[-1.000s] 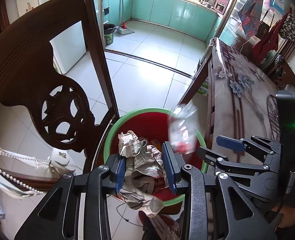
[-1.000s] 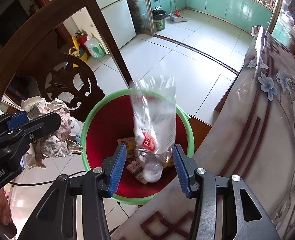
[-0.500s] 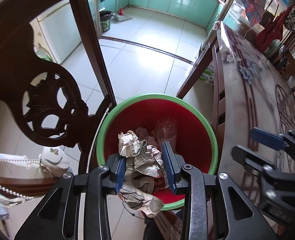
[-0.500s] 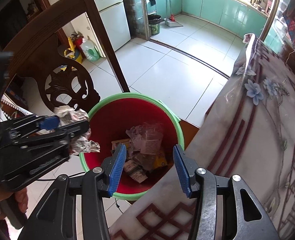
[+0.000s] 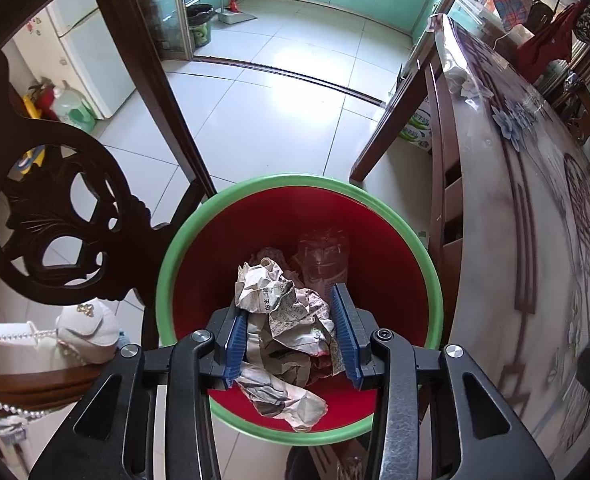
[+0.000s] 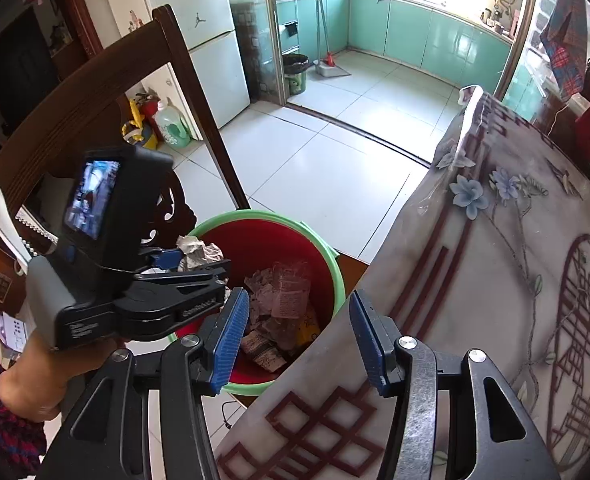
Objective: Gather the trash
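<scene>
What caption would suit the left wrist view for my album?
Left tool, opening, with crumpled newspaper between its pads above a red bin beside the table.

The crumpled newspaper [image 5: 283,320] carries printed Chinese characters, too creased to make out. Two Jordan jumpman stickers sit on the fridge [image 6: 199,0]. The lettering on the left claw's [image 6: 187,258] body is too small to read.

White tiled floor [image 5: 295,92], red bin [image 5: 391,240]

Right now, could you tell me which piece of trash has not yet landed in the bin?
The crumpled newspaper, between the opening left gripper fingers above the bin; the plastic bottle already lies inside.
</scene>
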Available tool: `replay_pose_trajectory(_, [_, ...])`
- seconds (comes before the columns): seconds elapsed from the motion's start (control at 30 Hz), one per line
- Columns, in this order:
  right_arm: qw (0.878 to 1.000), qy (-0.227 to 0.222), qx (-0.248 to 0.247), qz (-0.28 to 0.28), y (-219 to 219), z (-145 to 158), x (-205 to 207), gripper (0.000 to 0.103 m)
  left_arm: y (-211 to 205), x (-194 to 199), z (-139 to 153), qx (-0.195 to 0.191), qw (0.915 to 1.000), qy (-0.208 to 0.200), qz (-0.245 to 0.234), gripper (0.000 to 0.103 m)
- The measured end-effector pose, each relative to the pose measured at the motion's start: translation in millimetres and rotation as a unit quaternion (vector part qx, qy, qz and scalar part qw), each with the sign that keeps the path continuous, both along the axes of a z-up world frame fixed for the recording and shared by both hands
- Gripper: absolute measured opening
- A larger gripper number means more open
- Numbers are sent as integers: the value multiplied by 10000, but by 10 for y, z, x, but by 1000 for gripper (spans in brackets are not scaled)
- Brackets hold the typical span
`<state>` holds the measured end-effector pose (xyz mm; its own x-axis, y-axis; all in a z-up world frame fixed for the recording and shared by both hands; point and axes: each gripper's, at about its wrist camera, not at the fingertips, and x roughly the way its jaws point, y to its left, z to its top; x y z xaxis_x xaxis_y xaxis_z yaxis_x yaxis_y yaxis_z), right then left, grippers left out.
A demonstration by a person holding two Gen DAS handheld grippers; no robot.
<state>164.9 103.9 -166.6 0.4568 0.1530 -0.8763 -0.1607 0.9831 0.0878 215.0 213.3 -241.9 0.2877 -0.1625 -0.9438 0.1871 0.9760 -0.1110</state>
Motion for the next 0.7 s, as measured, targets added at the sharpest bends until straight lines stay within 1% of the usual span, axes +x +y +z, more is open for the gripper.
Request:
replay_pose_trajectory(0.17, [9999,-56,8,-130,-74,59,-68,51,-54,4,-17,29,10000,6,-2,43])
replay_pose_trajectory(0.27, [9998,-32,41,-202,-122,61,-98,51,-77,-1,-11,74,10000,-32,16,51])
replay_pose_trajectory(0.5, [9996,-107,115,-221,-197,106,-204,51,-78,-82,26,118,9998,-97,146,62])
replay_pose_trajectory(0.6, [9997,-123,141,-184,-223,121,-267,51,-92,-132,39,161,9996,-103,214,65])
replay_pose_trajectory(0.7, [9996,-174,177,-127,-277,144,-331,52,-112,-212,74,210,9993,-128,289,65])
